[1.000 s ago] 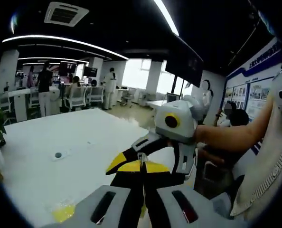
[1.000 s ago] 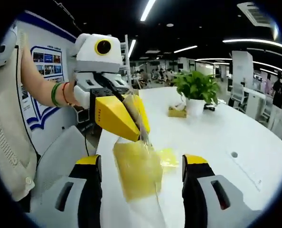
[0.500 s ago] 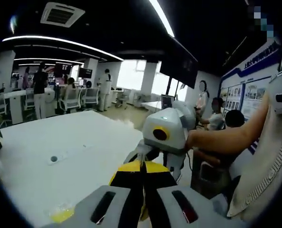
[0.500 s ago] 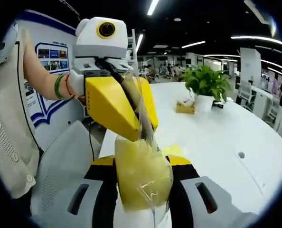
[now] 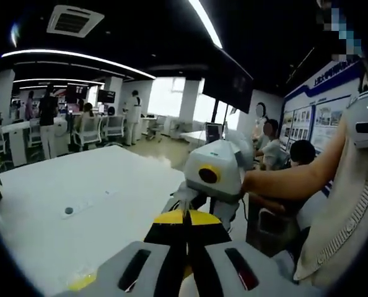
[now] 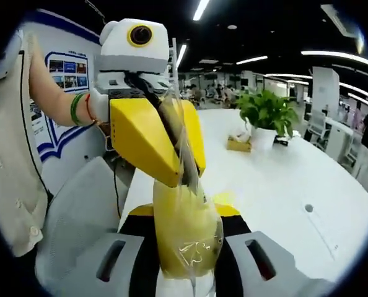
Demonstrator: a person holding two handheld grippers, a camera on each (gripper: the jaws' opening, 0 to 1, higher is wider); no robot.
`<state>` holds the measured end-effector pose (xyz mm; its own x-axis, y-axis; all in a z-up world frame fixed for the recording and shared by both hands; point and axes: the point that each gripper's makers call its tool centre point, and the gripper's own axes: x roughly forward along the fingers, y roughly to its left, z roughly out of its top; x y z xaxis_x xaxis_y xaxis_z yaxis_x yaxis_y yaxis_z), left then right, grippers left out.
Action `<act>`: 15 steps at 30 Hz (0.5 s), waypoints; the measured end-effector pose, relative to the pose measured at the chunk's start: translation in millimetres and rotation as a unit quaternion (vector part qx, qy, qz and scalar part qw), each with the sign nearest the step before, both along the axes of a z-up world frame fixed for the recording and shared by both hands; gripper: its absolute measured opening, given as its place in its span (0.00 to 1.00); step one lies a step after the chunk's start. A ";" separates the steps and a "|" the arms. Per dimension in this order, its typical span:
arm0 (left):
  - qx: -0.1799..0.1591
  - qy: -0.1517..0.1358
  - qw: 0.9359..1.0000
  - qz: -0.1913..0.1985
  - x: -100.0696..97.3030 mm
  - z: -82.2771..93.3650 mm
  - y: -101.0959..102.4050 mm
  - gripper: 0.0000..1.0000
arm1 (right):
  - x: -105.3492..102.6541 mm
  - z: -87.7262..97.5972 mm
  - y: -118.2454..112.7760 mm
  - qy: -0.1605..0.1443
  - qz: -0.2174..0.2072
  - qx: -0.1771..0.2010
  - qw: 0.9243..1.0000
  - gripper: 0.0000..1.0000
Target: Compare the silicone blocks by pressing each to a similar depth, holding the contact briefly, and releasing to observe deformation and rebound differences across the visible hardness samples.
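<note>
**Squeeze now on the bagged yellow block**

The right gripper [image 6: 185, 247], whose jaws stood wide apart a second ago, has clamped onto the yellow silicone block [image 6: 183, 232] in its clear bag [image 6: 185, 161]. The left gripper [image 6: 171, 154] pinches the bag's top from above, jaws together. This looks like the hold phase of one press. The block hangs over the near edge of the white counter [image 6: 283, 179]. A plant [image 6: 267, 114] stands well apart; open room lies ahead.

Riding each gripper, looking close along its jaws toward the other gripper; facing each other, sharing the white table [image 5: 78, 192] [image 6: 277, 179] between.
</note>
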<state>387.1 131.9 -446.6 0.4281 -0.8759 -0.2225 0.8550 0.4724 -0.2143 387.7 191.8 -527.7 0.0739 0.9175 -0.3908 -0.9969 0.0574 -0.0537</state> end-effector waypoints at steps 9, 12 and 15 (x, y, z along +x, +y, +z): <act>0.013 -0.019 1.000 -0.004 -3.2 2.3 -0.4 0.00 | -5.5 -0.4 -0.8 0.037 -0.013 -0.015 0.999 0.17; 0.015 -0.017 1.000 -0.004 -4.1 0.8 -0.6 0.00 | -7.5 -2.5 -1.5 0.043 -0.013 -0.019 0.999 0.16; 0.017 -0.016 1.000 -0.005 -4.8 0.3 -0.7 0.00 | -8.0 -2.9 -2.1 0.042 -0.014 -0.021 0.999 0.16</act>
